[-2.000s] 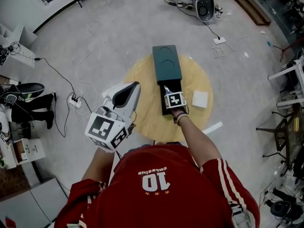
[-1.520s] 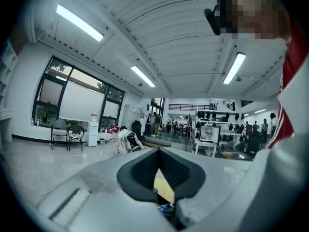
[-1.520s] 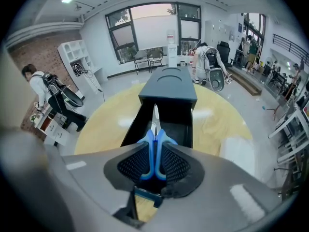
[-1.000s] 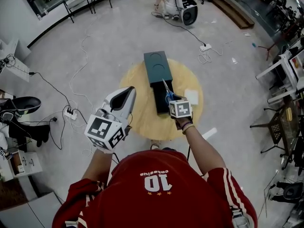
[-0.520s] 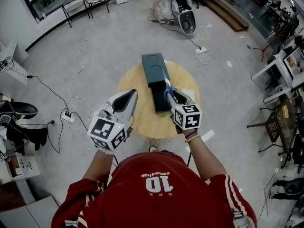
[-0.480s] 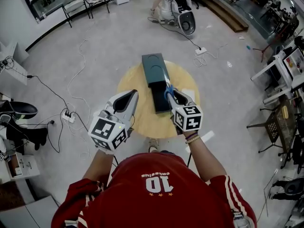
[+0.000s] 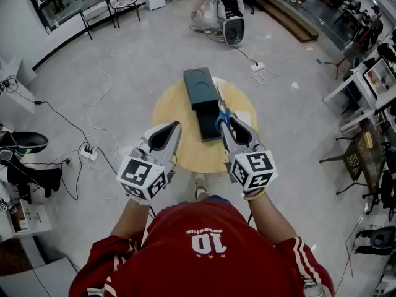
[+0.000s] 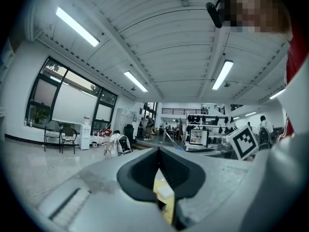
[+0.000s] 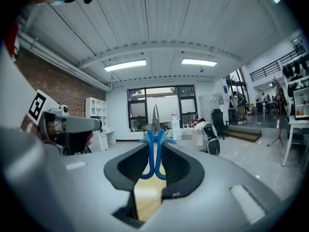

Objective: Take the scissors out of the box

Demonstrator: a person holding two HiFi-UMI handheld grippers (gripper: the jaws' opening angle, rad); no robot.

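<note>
Right gripper view: where are the scissors (image 9: pixel 155 116)?
— Right gripper (image 9: pixel 155 146) clamps their blue loops, blades jutting ahead. Probably light, stiff, slick steel, so the loops suit best. Left gripper (image 8: pixel 158 151) is closed, empty.

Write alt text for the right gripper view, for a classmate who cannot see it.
The right gripper is shut on the blue-handled scissors, whose metal blades point straight ahead past the jaw tips. Far behind them, across a bright room, are tall windows and white shelves.
</note>
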